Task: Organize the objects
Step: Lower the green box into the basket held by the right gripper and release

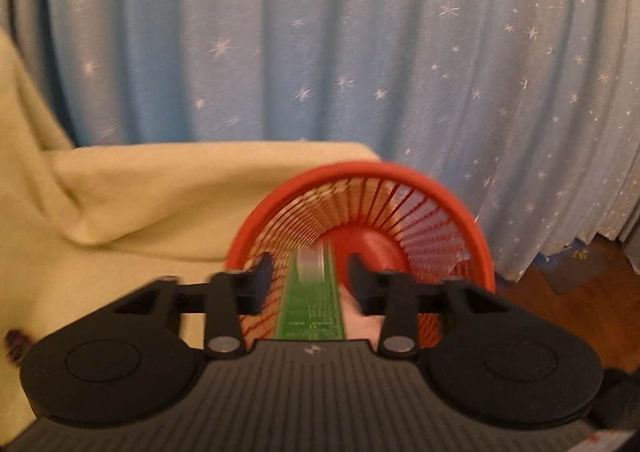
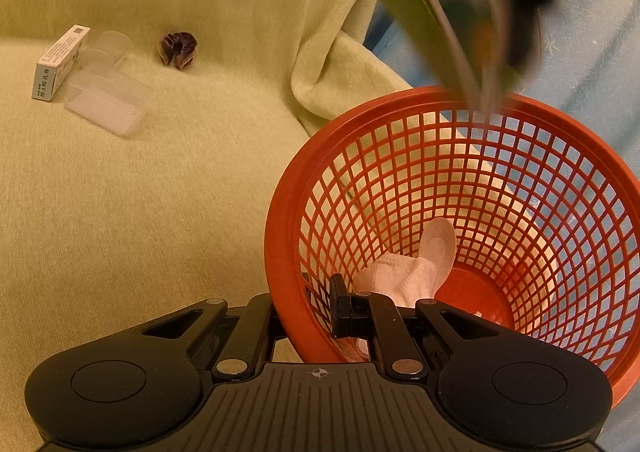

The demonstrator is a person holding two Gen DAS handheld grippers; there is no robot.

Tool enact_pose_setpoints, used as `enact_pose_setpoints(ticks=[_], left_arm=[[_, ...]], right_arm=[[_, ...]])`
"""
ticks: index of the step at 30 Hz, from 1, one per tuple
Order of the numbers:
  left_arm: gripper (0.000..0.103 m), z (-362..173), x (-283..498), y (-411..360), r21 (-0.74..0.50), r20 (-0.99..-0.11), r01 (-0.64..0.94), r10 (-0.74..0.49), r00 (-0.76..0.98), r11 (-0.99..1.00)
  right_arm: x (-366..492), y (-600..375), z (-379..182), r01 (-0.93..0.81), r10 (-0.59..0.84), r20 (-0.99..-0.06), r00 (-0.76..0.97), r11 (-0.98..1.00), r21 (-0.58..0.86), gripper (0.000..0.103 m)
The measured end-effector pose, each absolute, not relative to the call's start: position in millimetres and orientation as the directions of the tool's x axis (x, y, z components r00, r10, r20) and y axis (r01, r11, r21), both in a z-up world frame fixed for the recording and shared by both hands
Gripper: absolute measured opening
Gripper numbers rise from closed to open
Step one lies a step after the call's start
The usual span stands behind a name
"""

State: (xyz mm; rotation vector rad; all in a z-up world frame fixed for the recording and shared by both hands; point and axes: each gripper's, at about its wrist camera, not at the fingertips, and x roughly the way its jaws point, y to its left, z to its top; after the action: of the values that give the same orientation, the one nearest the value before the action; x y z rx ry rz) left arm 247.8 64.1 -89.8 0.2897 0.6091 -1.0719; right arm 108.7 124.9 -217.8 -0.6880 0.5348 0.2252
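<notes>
Nearest us, the right gripper (image 2: pixel 343 312) has its fingers clamped on the rim of the red basket (image 2: pixel 532 119), one finger inside the lattice wall and one outside, steadying it on the yellow-green cloth (image 2: pixel 160 211). We judge the basket light and springy: thin plastic mesh, a stiffer rolled rim, best held at that rim as now. Inside, near the solid bottom, lie a white knitted sock (image 2: pixel 396 278) and a pale oval pad (image 2: pixel 440 242), both soft and weightless-looking. Over the far rim we see the left gripper (image 1: pixel 310 278), its fingers (image 1: pixel 262 276) parted with clear gaps on both sides of a long green box (image 1: pixel 314 300) that points down into the basket; we take the box as released or slipping free, though blur leaves contact at the palm end uncertain. We judge it stiff, light card, smooth-faced, easiest pinched across its narrow sides. Farther off on the cloth wait a white carton (image 2: pixel 60 63), a clear plastic case (image 2: pixel 106 103) and a dark crumpled scrunchie (image 2: pixel 178 49). Beyond hangs a blue starred curtain (image 1: pixel 320 31).
</notes>
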Motion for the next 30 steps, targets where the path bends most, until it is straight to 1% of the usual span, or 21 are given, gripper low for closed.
enact_pose_setpoints(ticks=[4, 14, 17, 23, 30], left_arm=[[0.041, -91.3, 249.5, 72.3, -0.079, -0.578, 0.867, -0.731, 0.363, 0.493], [0.041, -108.0, 253.1, 166.0, -0.057, -0.610, 0.727, -0.600, 0.517, 0.684], [0.041, -115.4, 247.3, 190.1, -0.040, -0.625, 0.690, -0.557, 0.547, 0.723], [0.041, -137.6, 244.4, 233.7, -0.059, -0.673, 0.585, -0.465, 0.575, 0.809], [0.041, -162.3, 242.9, 267.8, -0.051, -0.731, 0.462, -0.348, 0.587, 0.885]], right_arm=[[109.9, 125.1, -217.9, -0.373, 0.027, -0.540, 0.841, 0.752, -0.544, 0.006], [110.1, 123.2, -217.6, -0.371, 0.031, -0.541, 0.841, 0.760, -0.533, 0.006], [109.9, 123.7, -217.7, -0.372, 0.032, -0.540, 0.841, 0.759, -0.535, 0.006], [108.2, 123.3, -217.7, -0.375, 0.033, -0.540, 0.841, 0.755, -0.538, 0.006], [108.0, 122.8, -217.6, -0.377, 0.033, -0.541, 0.840, 0.753, -0.540, 0.006]])
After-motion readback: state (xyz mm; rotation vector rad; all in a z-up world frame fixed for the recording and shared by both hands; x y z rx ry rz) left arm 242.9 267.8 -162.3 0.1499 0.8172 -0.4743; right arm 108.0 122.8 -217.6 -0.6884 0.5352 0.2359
